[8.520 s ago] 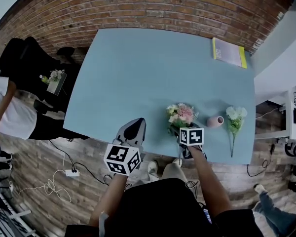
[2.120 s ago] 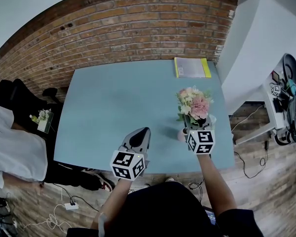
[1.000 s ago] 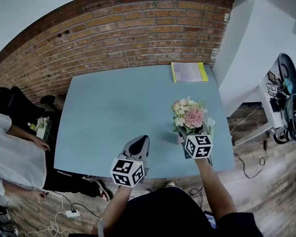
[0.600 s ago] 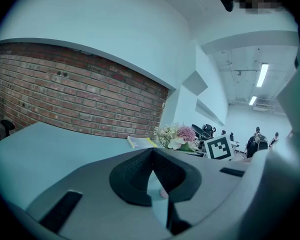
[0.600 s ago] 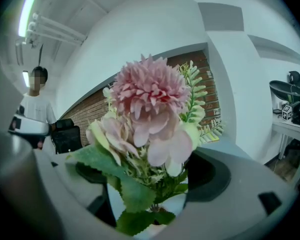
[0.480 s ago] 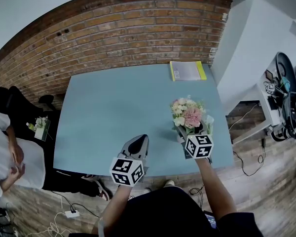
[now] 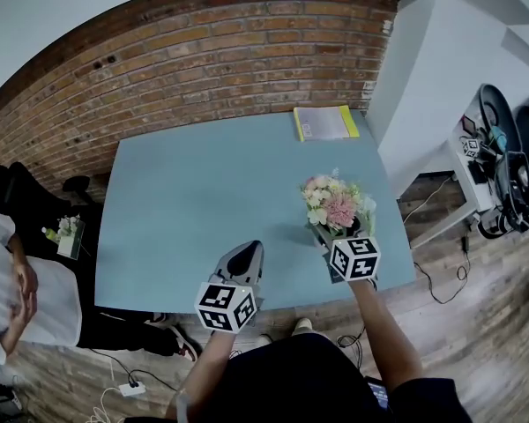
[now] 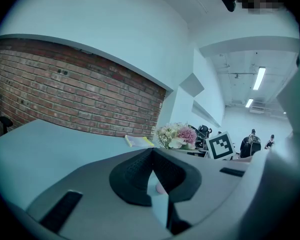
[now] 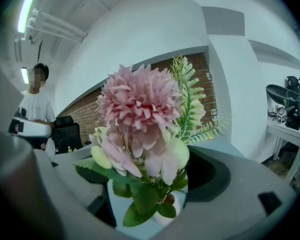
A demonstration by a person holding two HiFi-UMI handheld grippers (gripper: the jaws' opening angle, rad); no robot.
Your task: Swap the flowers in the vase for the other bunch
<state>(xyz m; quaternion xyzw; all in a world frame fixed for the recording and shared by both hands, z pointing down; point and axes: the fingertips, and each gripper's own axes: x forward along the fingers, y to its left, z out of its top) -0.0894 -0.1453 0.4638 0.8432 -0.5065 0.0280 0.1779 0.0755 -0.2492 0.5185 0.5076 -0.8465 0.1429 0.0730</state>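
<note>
R gripper (image 7: 329, 236) jaws closed on pink bouquet (image 7: 333, 205) stems, lower right of table (image 7: 203, 201); stem ends at vase (image 9: 162, 215) mouth. L gripper (image 7: 243, 257) jaws closed, empty, lower centre.

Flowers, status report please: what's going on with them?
Left hand-held gripper shut, empty. Right hand-held gripper shut on pink bunch, vase right below. No obstruction seen.

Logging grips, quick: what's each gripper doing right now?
Left gripper: shut, empty.
Right gripper: shut on the pink bunch.
</note>
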